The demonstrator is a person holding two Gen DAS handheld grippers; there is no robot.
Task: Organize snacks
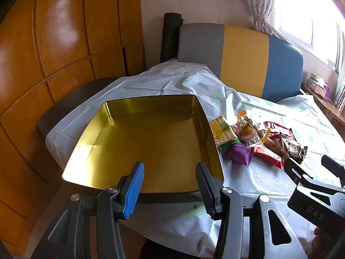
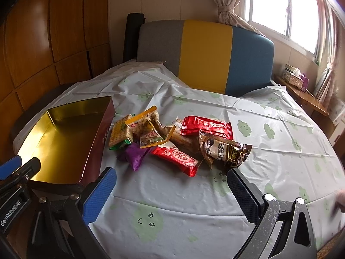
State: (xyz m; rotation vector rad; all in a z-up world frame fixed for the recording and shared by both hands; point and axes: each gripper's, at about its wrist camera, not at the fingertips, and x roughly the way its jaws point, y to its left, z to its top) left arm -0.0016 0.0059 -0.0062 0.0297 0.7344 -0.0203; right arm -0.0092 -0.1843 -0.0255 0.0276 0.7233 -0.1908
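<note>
Both of my grippers are open and holding nothing. My left gripper [image 1: 170,185] hangs over the near edge of the gold tin box [image 1: 148,144], with its jaws spread apart. My right gripper [image 2: 172,192] waits just in front of the snack pile [image 2: 172,140], jaws wide, not touching any pack.

The tin sits on the left side of the table with the white cloth [image 2: 269,161]. It has nothing in it yet, so I think no snack has been put away. The snacks lie in a heap just to the right of the tin.

Closest to the tin is the cracker pack [image 2: 120,132]. A purple pack [image 2: 134,154] lies below it. A red pack [image 2: 176,157] and a brown pack [image 2: 224,151] are nearest my right gripper. Another red pack [image 2: 207,126] sits behind them, and a clear bag of nuts [image 2: 148,129] leans in the middle.

Here is what could go wrong. The packs lie on top of each other, so I might grab two at once, or knock one away. They look shiny and slippery, so one could slide out of the jaws. The crackers could break if I squeeze hard. The cloth is wrinkly and could get pinched too. My left gripper is close to the tin and could bump it.
</note>
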